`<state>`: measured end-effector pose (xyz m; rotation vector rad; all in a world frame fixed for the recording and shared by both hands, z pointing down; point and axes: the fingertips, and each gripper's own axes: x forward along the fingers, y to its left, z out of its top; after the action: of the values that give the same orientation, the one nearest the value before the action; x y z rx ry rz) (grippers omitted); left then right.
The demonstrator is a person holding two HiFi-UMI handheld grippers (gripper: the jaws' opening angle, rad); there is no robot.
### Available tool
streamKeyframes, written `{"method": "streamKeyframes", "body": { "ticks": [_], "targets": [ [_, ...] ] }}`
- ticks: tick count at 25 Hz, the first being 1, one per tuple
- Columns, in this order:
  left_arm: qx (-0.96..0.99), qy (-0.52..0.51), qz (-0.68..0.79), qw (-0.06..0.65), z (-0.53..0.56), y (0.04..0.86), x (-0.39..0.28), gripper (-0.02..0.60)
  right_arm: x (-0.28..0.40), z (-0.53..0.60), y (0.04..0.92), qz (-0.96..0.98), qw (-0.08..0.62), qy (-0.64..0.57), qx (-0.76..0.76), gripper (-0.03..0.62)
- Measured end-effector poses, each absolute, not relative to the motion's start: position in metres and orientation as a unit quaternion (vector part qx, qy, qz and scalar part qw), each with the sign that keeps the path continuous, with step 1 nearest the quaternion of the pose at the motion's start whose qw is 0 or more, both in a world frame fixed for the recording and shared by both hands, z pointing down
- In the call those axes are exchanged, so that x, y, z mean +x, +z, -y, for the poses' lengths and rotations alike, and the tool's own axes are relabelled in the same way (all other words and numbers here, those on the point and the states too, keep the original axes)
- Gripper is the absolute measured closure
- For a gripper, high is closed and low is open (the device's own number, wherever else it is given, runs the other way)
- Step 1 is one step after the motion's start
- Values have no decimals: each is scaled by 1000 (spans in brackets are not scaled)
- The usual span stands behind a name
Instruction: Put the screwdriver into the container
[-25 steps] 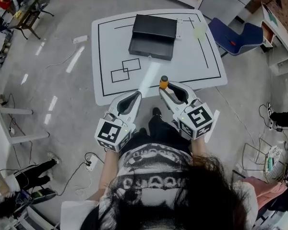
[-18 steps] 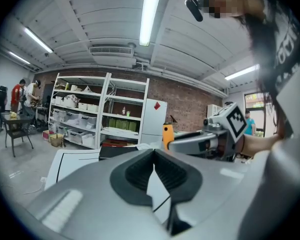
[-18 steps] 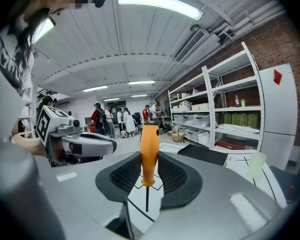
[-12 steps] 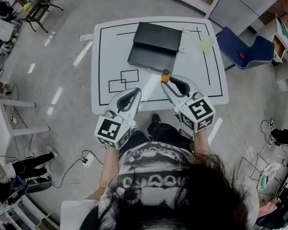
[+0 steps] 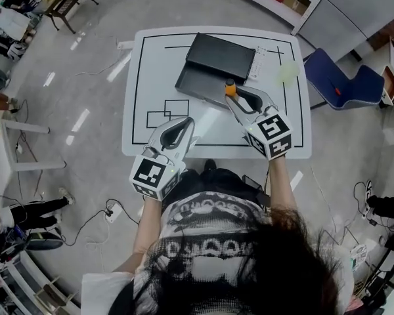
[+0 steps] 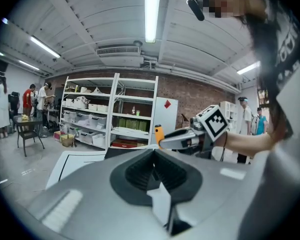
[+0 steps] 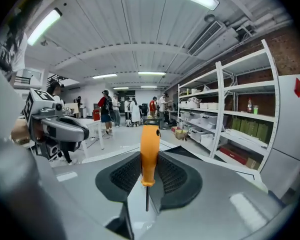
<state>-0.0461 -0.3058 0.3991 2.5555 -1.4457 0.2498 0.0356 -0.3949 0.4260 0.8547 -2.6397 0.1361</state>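
In the head view a black open container lies at the far middle of the white table. My right gripper is shut on a screwdriver with an orange handle, held upright just over the container's near right rim. The right gripper view shows that handle clamped between the pads, with the thin shaft pointing back toward the camera. My left gripper hovers over the table's near edge, jaws together with nothing in them. From the left gripper view I see the right gripper and the orange handle.
A blue chair stands right of the table. A white strip and a pale round patch lie beside the container. Black outlined squares mark the table's near left. Shelves and people stand farther off.
My right gripper has carried the screwdriver forward from the table's near edge to the container's near rim. The left gripper has stayed near the table's front edge.
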Motion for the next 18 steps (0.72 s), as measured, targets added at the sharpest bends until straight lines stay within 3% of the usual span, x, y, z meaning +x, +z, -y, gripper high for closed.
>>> {"method": "streamKeyframes", "body": {
  "ticks": [8,18],
  "targets": [
    [852,83,510,88,319,397,-50,581,12,439,461,937,238,40,253,484],
    [835,81,537,87,321,395,-64,581,-23,469,546,910,364,37,192,484]
  ]
}}
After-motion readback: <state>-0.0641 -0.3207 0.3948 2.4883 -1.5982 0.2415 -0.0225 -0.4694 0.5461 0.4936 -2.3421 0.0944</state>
